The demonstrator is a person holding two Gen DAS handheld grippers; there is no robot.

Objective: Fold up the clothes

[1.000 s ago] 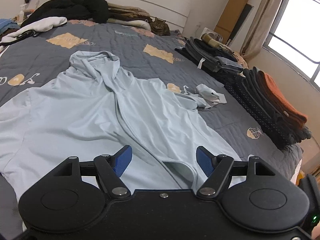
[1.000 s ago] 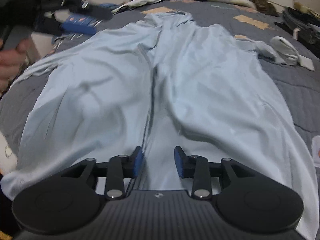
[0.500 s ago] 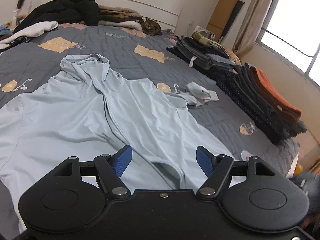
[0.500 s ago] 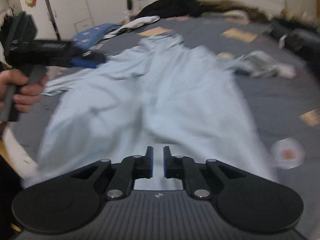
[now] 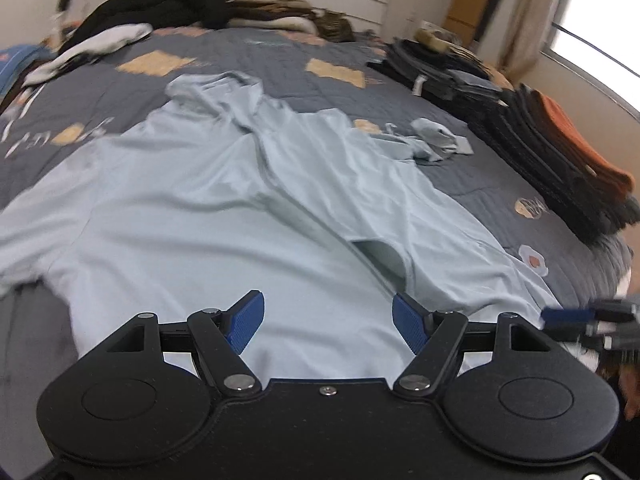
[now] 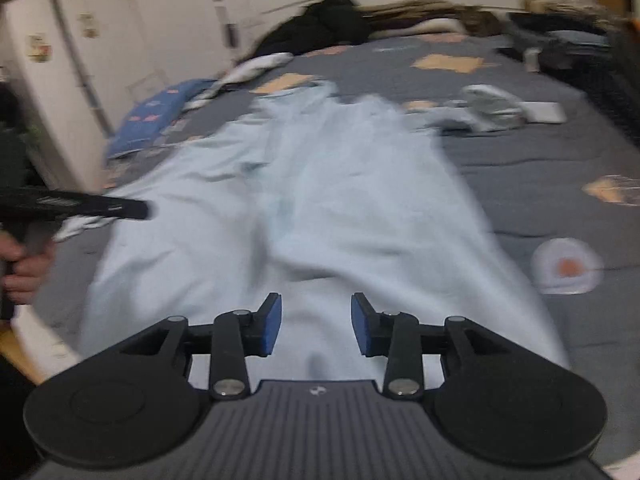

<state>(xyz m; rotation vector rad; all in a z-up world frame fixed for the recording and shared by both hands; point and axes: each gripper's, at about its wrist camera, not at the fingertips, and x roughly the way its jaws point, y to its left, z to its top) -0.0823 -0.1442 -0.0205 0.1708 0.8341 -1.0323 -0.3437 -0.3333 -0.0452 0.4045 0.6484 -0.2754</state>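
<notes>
A light blue zip hoodie (image 5: 224, 208) lies face up and spread on the grey quilt (image 5: 280, 60), hood toward the headboard. My left gripper (image 5: 328, 316) hovers open over the near hem, left of the zip, with nothing between its pads. My right gripper (image 6: 316, 320) hangs above the hem of the hoodie (image 6: 340, 200); its jaws are opening and the pads press on nothing. The right gripper (image 5: 580, 320) shows blurred at the edge of the left wrist view. The left gripper (image 6: 100, 208) and a hand (image 6: 24, 268) appear at the left of the right wrist view.
Stacks of folded dark and orange clothes (image 5: 552, 152) line the bed's right side. A heap of dark and white garments (image 5: 152, 12) lies by the headboard. The hoodie's bunched sleeve (image 5: 436, 140) rests near the stacks. A white wardrobe (image 6: 80, 60) stands left of the bed.
The right gripper's jaws narrowed almost shut, then widened again, and it drew back and rose over the hem. The left gripper shifted sideways along the hem and stayed open.
</notes>
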